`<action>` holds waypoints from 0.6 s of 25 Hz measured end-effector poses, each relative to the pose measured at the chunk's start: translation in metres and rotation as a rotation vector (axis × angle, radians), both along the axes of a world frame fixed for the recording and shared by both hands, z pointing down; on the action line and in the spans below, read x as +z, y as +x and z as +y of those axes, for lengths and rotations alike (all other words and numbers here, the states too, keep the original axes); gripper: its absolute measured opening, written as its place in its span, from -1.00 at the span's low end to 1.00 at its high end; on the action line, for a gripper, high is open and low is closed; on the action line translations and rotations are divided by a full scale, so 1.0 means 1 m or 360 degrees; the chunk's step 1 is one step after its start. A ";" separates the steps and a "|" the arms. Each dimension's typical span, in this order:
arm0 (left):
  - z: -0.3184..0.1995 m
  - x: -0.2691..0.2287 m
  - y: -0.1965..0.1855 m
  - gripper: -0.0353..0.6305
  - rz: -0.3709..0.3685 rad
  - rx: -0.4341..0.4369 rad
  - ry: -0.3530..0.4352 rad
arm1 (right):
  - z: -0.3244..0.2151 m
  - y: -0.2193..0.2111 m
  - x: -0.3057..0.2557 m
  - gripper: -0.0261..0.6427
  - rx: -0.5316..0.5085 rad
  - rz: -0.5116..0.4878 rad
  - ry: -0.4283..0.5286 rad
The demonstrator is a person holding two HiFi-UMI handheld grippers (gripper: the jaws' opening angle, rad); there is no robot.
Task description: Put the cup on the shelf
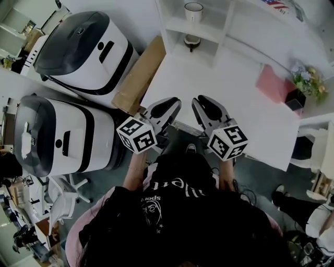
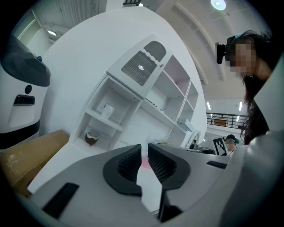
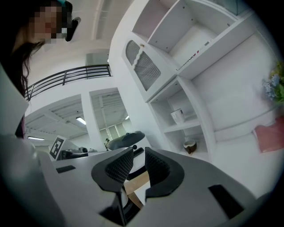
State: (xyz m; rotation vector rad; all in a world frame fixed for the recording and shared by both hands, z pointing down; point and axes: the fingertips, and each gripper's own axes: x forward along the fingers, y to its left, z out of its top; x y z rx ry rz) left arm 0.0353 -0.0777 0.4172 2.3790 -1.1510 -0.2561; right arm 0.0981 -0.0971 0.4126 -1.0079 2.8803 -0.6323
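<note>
A white cup stands on a shelf board of the white shelf unit at the far side of the table; it also shows in the left gripper view and the right gripper view. Below it, a small brown bowl rests on the lower board. Both grippers hover side by side over the table's near edge, well short of the shelf. My left gripper is shut and holds nothing. My right gripper has a narrow gap between its pads, with nothing in it.
The white table carries a pink cloth and a flower pot at the right. Left of the table lie a cardboard box and two big white-and-grey machines.
</note>
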 end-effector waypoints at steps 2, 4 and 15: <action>0.008 0.001 -0.009 -0.72 -0.0042 0.0017 0.0009 | 0.008 -0.008 0.000 -0.60 0.0017 0.0010 0.0005; 0.017 0.003 -0.018 -0.72 -0.0081 0.0045 0.0017 | 0.019 -0.017 0.000 -0.62 0.0043 0.0025 0.0004; 0.077 0.012 -0.063 -0.72 -0.0193 0.0199 0.0054 | 0.085 -0.062 0.009 -0.72 0.0187 0.0119 0.0009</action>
